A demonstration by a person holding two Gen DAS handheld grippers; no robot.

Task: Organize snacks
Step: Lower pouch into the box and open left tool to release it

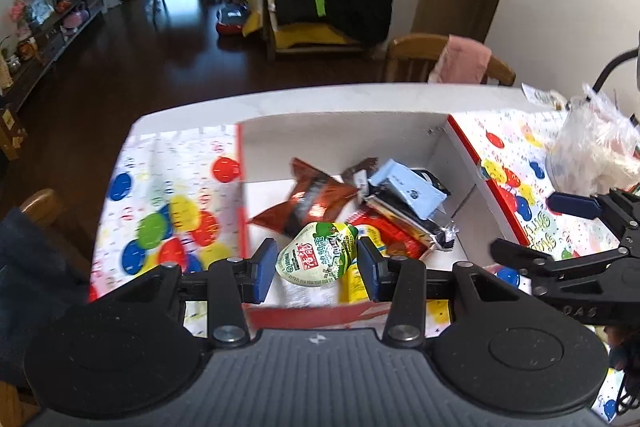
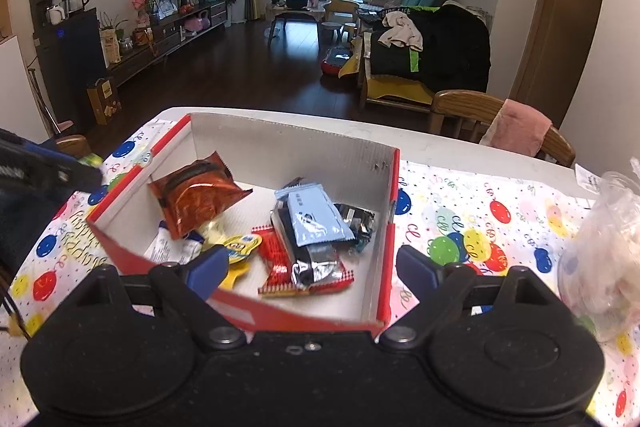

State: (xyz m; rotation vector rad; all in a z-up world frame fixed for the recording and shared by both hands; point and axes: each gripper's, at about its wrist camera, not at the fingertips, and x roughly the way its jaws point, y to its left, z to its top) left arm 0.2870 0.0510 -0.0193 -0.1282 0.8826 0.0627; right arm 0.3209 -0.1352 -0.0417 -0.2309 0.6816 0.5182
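A red-edged white cardboard box [image 1: 340, 135] [image 2: 280, 147] lies open on the table. Inside are an orange-brown packet [image 1: 316, 195] [image 2: 196, 195], a light blue packet [image 1: 408, 187] [image 2: 312, 215], a red packet [image 2: 276, 259] and a yellow cup [image 2: 240, 245]. My left gripper [image 1: 318, 267] hangs over the box's near part, shut on a small green-lidded jelly cup [image 1: 320, 255]. My right gripper [image 2: 312, 267] stands open over the box's near wall and holds nothing. In the left wrist view its blue finger [image 1: 572, 205] shows at the right edge.
A balloon-print cloth [image 1: 168, 195] [image 2: 460, 211] covers the table. A clear plastic bag [image 1: 596, 151] [image 2: 600, 247] sits to the right of the box. A wooden chair with a pink cloth [image 2: 516, 131] stands at the table's far side.
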